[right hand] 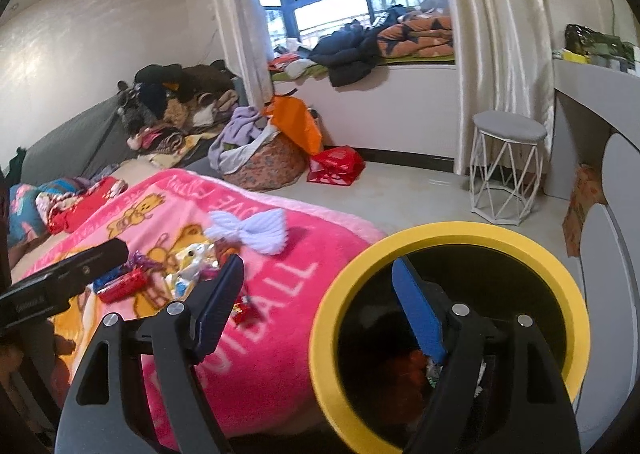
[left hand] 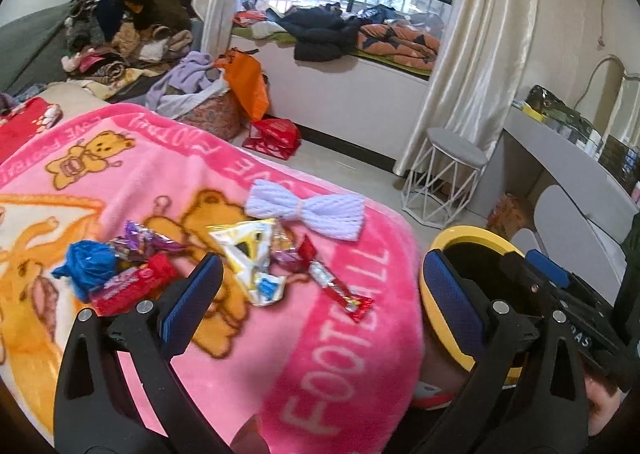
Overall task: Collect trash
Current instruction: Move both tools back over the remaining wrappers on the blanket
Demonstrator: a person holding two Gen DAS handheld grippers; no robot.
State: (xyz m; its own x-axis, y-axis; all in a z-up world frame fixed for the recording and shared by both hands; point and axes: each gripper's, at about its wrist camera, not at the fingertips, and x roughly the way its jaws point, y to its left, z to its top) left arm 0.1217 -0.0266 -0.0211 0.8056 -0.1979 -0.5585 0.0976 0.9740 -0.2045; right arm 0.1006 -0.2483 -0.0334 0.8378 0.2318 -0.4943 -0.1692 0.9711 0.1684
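Several wrappers lie on a pink bear blanket (left hand: 344, 334): a red and silver wrapper (left hand: 336, 286), a white and yellow wrapper (left hand: 250, 254), a purple wrapper (left hand: 140, 240), a red packet (left hand: 132, 286) and a crumpled blue bag (left hand: 86, 266). My left gripper (left hand: 324, 294) is open and empty just above them. A black bin with a yellow rim (right hand: 440, 234) stands beside the bed; some trash shows at its bottom. My right gripper (right hand: 320, 298) is open and empty, its right finger over the bin's mouth. The wrappers show in the right wrist view (right hand: 188, 274).
A lilac knitted bow (left hand: 308, 210) lies on the blanket behind the wrappers. A white wire stool (right hand: 506, 166), a grey desk (right hand: 592, 126), bags of clothes (right hand: 264, 158) and a red bag (right hand: 336, 166) stand on the floor.
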